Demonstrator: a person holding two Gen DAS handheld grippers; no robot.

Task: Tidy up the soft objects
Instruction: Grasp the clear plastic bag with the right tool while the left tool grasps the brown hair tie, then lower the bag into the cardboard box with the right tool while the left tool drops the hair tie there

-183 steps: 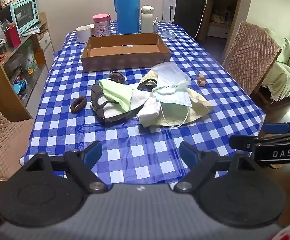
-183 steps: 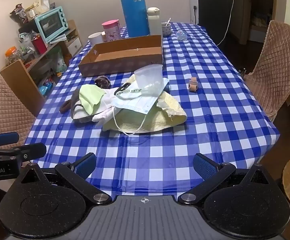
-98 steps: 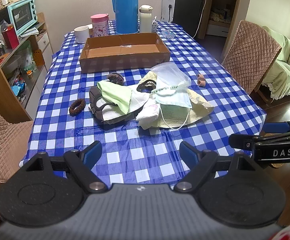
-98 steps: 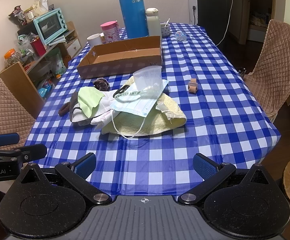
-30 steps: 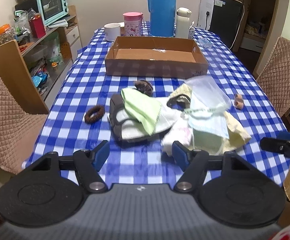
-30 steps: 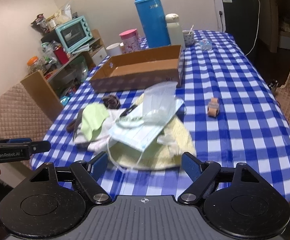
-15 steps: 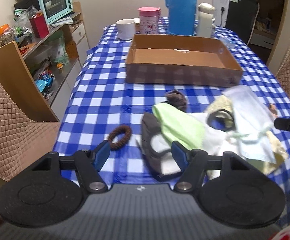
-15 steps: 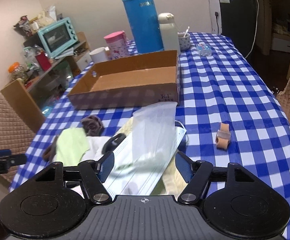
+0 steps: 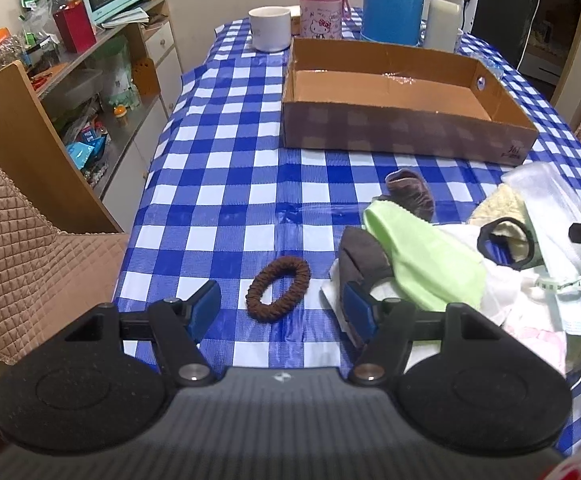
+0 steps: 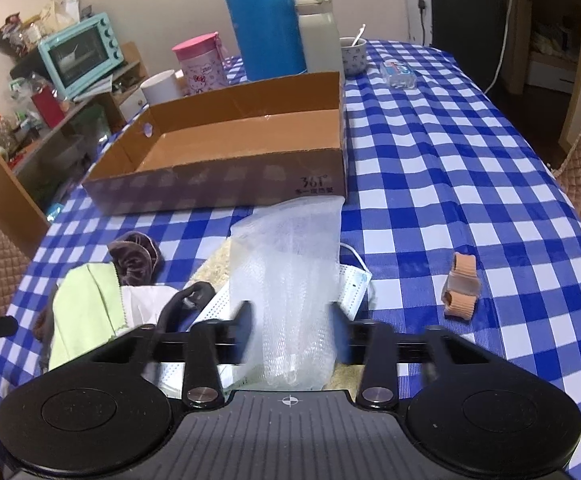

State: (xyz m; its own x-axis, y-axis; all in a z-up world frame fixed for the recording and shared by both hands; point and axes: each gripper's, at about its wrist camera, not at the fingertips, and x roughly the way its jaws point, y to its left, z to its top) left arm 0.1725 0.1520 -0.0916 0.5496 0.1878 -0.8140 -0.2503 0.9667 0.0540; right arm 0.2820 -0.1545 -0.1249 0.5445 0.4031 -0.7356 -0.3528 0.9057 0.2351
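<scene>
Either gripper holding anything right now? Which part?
Nothing is held. Left gripper is open around the brown hair tie. Right gripper is open, straddling the clear bubble-wrap bag's near end, not clamped.

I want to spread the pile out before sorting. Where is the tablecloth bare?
Bare check cloth lies between the brown cardboard box and the brown braided hair tie, and on the right around the peach toe separator. It is crowded at the pile: green cloth, blue face mask, clear plastic bag.
</scene>
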